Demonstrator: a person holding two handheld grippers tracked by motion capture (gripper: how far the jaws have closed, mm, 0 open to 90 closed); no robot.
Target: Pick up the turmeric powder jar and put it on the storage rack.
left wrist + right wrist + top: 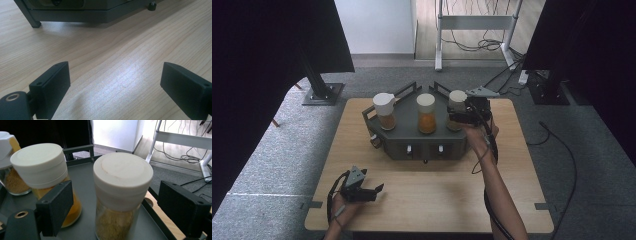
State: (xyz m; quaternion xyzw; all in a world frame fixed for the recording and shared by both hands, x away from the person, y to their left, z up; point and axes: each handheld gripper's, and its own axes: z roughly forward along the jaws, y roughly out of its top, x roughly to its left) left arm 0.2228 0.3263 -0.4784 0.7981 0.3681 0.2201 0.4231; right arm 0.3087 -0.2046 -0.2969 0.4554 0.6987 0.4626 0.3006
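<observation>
Right gripper (110, 207), jaws spread either side of the cylindrical glass spice jar (120, 202) with smooth white plastic cap, at 3 o'clock on the dark grey metal rack (407, 120). Left gripper (374, 192), jaws spread and empty, rests above the grained wooden surface (437, 195). A careless sideways move would likely topple the jar.
</observation>
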